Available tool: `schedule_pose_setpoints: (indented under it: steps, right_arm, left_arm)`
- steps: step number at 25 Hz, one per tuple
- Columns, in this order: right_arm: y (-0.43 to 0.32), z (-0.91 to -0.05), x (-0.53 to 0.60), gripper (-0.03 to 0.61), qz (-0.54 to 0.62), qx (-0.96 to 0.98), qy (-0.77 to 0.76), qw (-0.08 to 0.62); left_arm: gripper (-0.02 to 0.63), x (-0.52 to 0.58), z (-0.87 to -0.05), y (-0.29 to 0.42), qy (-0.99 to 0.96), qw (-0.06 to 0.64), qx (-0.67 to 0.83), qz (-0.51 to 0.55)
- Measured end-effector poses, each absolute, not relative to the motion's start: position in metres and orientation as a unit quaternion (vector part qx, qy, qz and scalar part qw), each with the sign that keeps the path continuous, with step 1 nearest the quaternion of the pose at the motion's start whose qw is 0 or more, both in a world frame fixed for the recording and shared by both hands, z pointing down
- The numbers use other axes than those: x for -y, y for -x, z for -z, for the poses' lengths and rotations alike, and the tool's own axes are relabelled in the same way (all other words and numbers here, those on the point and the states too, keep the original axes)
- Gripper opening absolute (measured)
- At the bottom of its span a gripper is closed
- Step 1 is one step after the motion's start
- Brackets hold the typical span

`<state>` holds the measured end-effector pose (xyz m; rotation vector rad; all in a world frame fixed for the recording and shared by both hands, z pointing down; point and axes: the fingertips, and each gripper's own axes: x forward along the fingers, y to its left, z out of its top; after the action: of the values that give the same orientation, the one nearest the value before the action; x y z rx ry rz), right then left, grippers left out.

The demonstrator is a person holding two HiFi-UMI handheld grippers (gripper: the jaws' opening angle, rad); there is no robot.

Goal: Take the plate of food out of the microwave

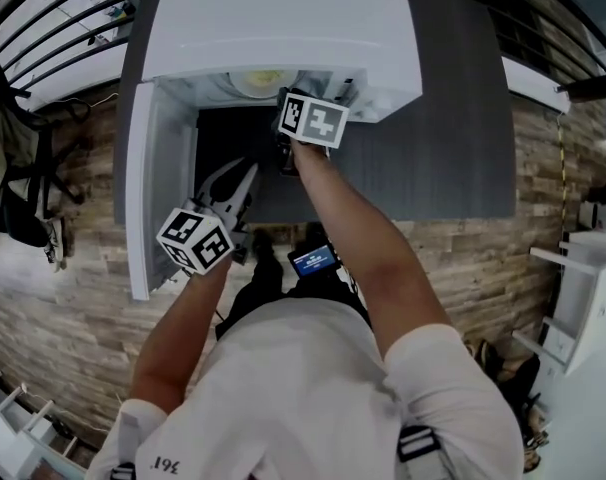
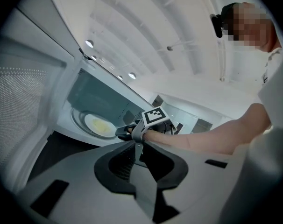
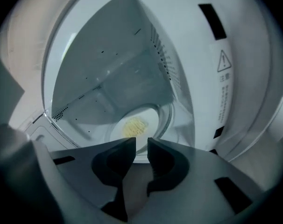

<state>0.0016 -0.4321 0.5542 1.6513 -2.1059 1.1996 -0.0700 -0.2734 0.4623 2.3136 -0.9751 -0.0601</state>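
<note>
The white microwave stands open, its door swung out to the left. Inside, a white plate with yellow food lies on the glass turntable. My right gripper is at the mouth of the oven, just short of the plate's near rim. Its jaws stand a narrow gap apart with nothing between them. My left gripper hangs back beside the open door, jaws together and empty.
The microwave sits on a dark counter against a wood-look wall. Its side wall with a warning label is close on the right of my right gripper. A small lit screen hangs at the person's chest. White shelving stands far right.
</note>
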Motion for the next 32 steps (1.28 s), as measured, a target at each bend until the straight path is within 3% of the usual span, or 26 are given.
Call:
schedule_pose_setpoints:
  steps: [16,19,22,27,30,32]
  right_arm:
    - [0.008,-0.574,0.45,0.054,-0.462,0.677,-0.563,0.109]
    - [0.008,-0.572,0.449,0.0,-0.456,0.679,-0.564,0.114]
    - [0.007,-0.575,0.445,0.0,-0.457,0.677,-0.565,0.117]
    - [0.003,-0.559,0.45,0.005,-0.376,0.711,-0.579,0.13]
    - [0.003,-0.555,0.459,0.161,-0.325,0.722,-0.592,0.149]
    - [0.003,-0.558,0.465,0.216,-0.319,0.717,-0.6,0.155]
  left_arm:
    - [0.037,0.278,-0.474,0.078,-0.87,0.328,0.369,0.015]
    - [0.037,0.279,-0.474,0.078,-0.869,0.33,0.368,0.017]
    - [0.037,0.28,-0.475,0.079,-0.868,0.333,0.367,0.019]
    - [0.037,0.28,-0.478,0.078,-0.868,0.337,0.365,0.02]
    - [0.037,0.279,-0.481,0.076,-0.866,0.341,0.365,0.019]
    - [0.037,0.278,-0.483,0.076,-0.865,0.343,0.365,0.019]
